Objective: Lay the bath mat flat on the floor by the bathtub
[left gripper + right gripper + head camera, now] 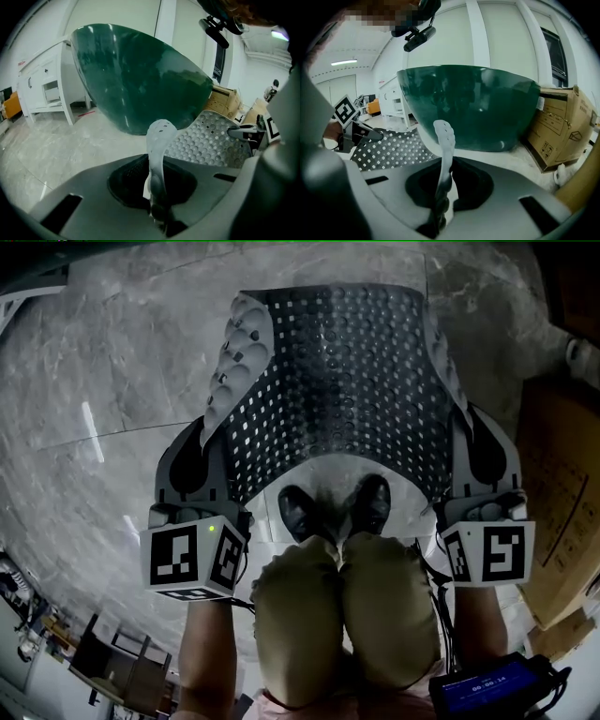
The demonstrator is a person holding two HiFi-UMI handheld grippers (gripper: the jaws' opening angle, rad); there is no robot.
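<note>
The bath mat (337, 381) is a grey perforated sheet with suction cups, spread out over the marble floor in front of the person's shoes. Its left edge curls up. My left gripper (195, 465) is shut on the mat's near left corner, my right gripper (487, 460) on the near right corner. In the left gripper view the mat edge (159, 136) stands pinched in the left gripper (157, 201). In the right gripper view the mat edge (444, 136) rises from the right gripper (439, 201). The dark green bathtub (140, 84) (473, 108) stands just beyond the mat.
A cardboard box (562, 493) (562, 126) sits on the floor to the right, next to the tub. A white cabinet (44, 86) stands at the left. The person's shoes (333, 507) and knees are between the grippers. Grey marble floor (103, 399) lies to the left.
</note>
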